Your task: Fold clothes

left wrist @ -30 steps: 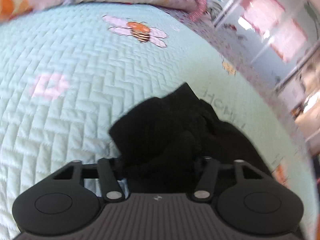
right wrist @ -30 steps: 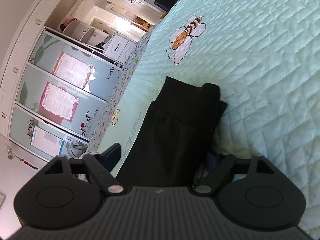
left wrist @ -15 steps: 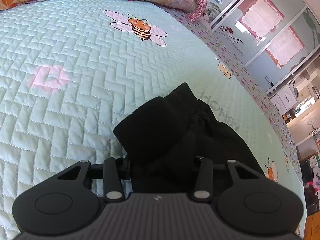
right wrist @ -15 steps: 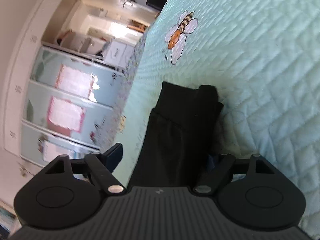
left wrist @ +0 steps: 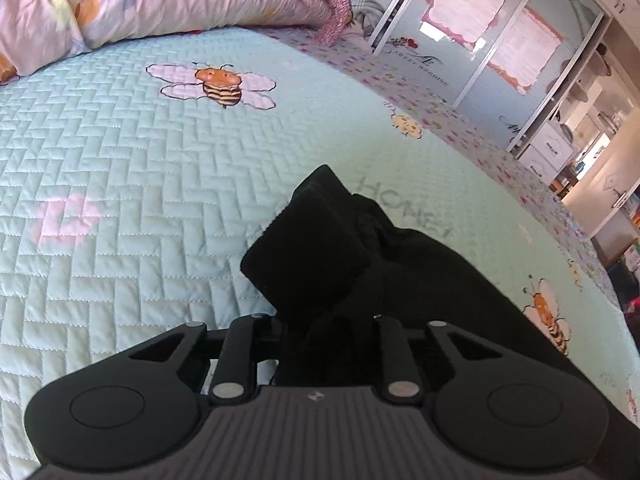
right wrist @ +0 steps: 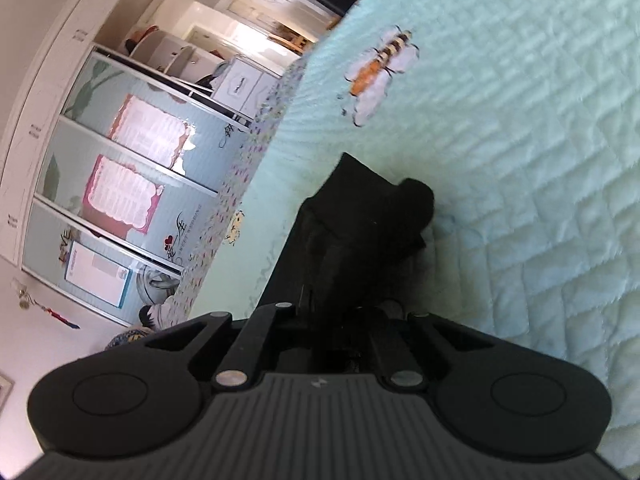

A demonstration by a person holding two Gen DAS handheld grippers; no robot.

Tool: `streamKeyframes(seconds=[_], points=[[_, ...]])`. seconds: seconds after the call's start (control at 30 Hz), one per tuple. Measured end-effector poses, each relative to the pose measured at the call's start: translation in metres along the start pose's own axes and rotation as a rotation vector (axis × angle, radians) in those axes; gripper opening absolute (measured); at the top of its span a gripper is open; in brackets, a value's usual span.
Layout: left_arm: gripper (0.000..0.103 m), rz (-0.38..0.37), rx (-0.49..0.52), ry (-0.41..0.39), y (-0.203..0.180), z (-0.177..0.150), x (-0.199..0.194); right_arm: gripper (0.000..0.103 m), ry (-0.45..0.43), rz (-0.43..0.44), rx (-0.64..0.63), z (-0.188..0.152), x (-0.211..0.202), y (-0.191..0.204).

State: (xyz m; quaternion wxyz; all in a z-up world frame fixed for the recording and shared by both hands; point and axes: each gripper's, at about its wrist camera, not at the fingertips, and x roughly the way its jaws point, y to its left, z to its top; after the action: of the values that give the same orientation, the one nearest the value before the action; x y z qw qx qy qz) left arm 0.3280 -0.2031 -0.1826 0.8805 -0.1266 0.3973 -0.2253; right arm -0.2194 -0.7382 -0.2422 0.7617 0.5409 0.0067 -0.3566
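Observation:
A black garment [left wrist: 312,248] lies bunched on the mint quilted bedspread [left wrist: 120,200], its ribbed cuff end pointing away from me. My left gripper [left wrist: 328,320] is closing, its jaws drawn in on a fold of the black cloth; the fingertips are buried in it. In the right wrist view the same black garment [right wrist: 372,216] runs along the bed's edge. My right gripper [right wrist: 340,280] is shut on it, the cloth pinched between the fingers and pulled up a little off the bedspread [right wrist: 520,160].
A floral duvet [left wrist: 140,0] is heaped at the head of the bed. Sliding wardrobe doors [left wrist: 500,32] stand past the bed's right edge and show as wardrobe doors [right wrist: 120,160] on the left in the right wrist view. Embroidered bees dot the quilt.
Both pairs of jaws have drawn in onto the black cloth; the right went from wide apart to shut. The cuff end in the right wrist view now stands bunched and slightly raised.

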Motion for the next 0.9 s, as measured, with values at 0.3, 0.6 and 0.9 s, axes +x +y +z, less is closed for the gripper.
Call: streamKeyframes(seconds=[0.3,0.6,0.9], points=[[0.021,-0.092,0.029,-0.05,-0.008,0.006,-0.074,0.004,-0.029,0.089,-0.048,0.003,-0.067,0.043],[0.023,-0.102,-0.02,0.046,0.054,-0.039,-0.169,0.004,-0.014,0.116,-0.082,-0.003,-0.174,0.04],[0.049,-0.089,-0.231,0.139,0.141,-0.099,-0.188,0.034,0.1,-0.056,0.158,-0.032,-0.205,-0.051]])
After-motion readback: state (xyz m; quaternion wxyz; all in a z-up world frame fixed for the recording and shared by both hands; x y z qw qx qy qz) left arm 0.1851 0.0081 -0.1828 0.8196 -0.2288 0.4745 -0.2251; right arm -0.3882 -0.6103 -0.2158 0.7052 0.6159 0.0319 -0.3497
